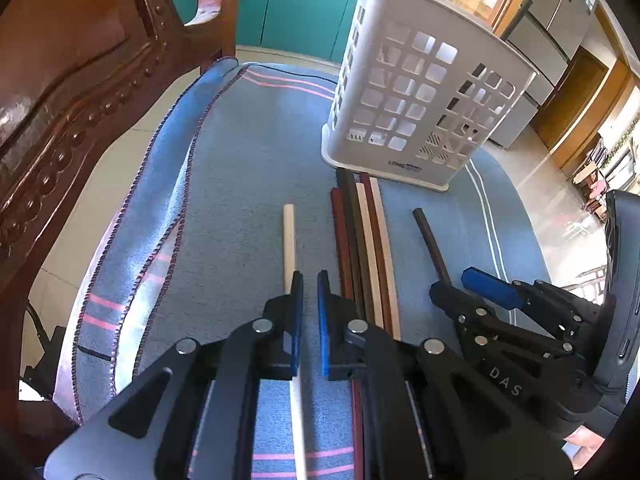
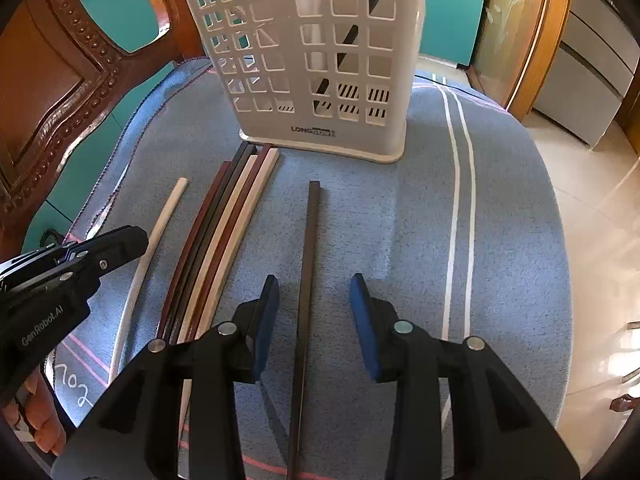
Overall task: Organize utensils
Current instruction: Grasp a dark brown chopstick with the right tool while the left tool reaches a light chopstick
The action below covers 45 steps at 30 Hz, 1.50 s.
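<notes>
Open blue cloth [image 2: 520,240] lies right of the lone dark chopstick [image 2: 310,264]. The white basket [image 2: 320,60] blocks ahead; a chopstick bundle [image 2: 224,236] and wooden chair [image 1: 72,100] crowd the left.

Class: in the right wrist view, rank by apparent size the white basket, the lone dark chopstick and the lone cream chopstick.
1. white basket, clearly largest.
2. and 3. dark chopstick and cream chopstick: similar; the dark one looks longer, but it lies nearer the camera, so unranked.

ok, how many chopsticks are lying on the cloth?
7: a lone cream stick left, five in the bundle before the basket, a dark stick between the right tongs. Bundle may hide more.
</notes>
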Available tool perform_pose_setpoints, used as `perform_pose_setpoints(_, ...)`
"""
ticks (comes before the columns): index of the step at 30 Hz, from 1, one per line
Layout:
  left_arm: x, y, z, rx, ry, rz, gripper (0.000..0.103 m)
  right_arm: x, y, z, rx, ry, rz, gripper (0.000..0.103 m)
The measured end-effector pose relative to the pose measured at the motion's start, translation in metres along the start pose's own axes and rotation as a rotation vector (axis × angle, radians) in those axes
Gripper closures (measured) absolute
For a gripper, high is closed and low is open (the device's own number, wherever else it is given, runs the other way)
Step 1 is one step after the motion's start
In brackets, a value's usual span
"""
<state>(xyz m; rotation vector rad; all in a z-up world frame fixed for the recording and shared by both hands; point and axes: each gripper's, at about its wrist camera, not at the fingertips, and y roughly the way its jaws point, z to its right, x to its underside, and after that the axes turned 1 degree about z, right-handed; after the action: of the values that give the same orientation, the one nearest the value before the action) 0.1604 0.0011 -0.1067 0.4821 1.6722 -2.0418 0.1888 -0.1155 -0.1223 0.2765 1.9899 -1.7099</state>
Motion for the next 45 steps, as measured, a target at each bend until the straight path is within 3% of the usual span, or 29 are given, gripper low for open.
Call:
perform_pose_setpoints(3,0.001,0.001,0.001,-0.012,0.004,-0.002,0.079,0.001,0.000,-0.001,0.006,-0.009,0.003,0.066)
perform_pose_setpoints(6,0.001,0.002,-0.001,-0.023,0.001,-0.002,0.076,0.003,-0.002,-0.001,0.020,-0.025,0.008,0.067)
perform_pose_setpoints(8,0.001,0.002,-0.001,-0.027,-0.001,-0.004,0.074,0.004,-0.001,-0.003,0.050,-0.037,0.015,0.087)
perform_pose_setpoints(10,0.001,0.002,-0.002,-0.031,-0.001,-0.005,0.072,0.003,0.001,-0.006,0.035,-0.039,0.009,0.095)
perform_pose_setpoints(22,0.001,0.005,-0.003,-0.042,-0.005,-0.011,0.072,0.010,-0.009,0.019,-0.011,0.097,-0.002,0.097)
perform_pose_setpoints(23,0.001,0.006,-0.002,-0.037,0.000,-0.016,0.074,0.011,-0.010,0.021,-0.018,0.110,-0.003,0.097)
perform_pose_setpoints(25,0.001,0.006,0.000,-0.026,0.004,-0.018,0.091,0.013,-0.011,0.023,-0.026,0.121,-0.002,0.097)
perform_pose_setpoints(26,0.002,0.006,0.001,-0.020,0.008,-0.018,0.093,0.014,-0.012,0.023,-0.027,0.125,-0.002,0.097)
perform_pose_setpoints(38,0.004,0.003,0.014,0.007,0.052,-0.005,0.096,0.015,-0.015,0.029,-0.032,0.143,-0.003,0.097)
perform_pose_setpoints(40,0.004,0.005,0.012,-0.004,0.043,-0.009,0.094,0.016,-0.015,0.029,-0.032,0.143,-0.003,0.097)
perform_pose_setpoints(45,0.002,-0.001,0.010,-0.016,0.029,0.015,0.070,0.015,-0.015,0.029,-0.033,0.145,-0.002,0.095)
